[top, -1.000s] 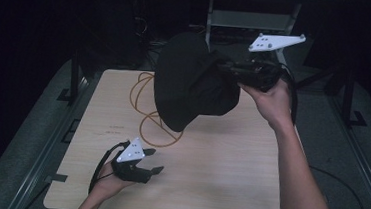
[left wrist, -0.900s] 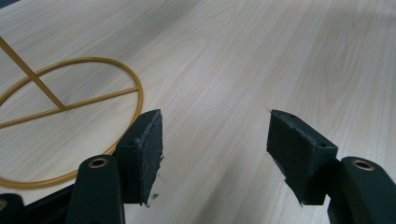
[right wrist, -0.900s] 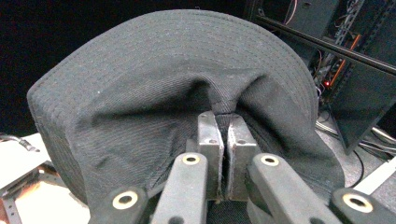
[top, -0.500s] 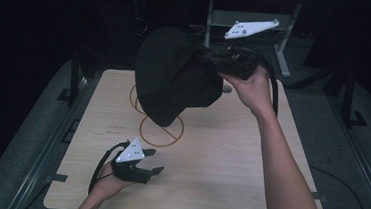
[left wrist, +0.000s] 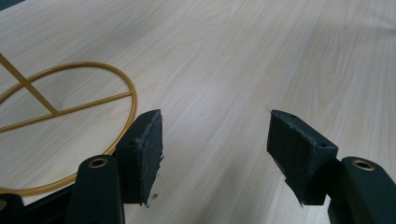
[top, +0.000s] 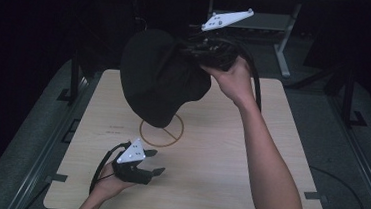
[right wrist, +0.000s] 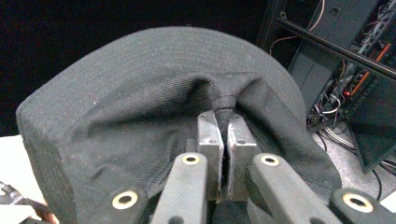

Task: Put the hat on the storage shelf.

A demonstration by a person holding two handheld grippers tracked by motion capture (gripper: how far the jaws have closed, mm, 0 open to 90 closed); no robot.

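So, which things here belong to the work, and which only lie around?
In the work:
- black hat
- right gripper, shut on a fold of it

Only around:
- left gripper, open, holding nothing
- yellow ring mark
- table

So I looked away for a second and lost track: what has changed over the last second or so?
The right claw, shut on the black hat, has carried it to the left, toward the table's far left, keeping it lifted above the table. The grip has not changed. The left claw stays open and resting near the table's front edge, beside the yellow circle.
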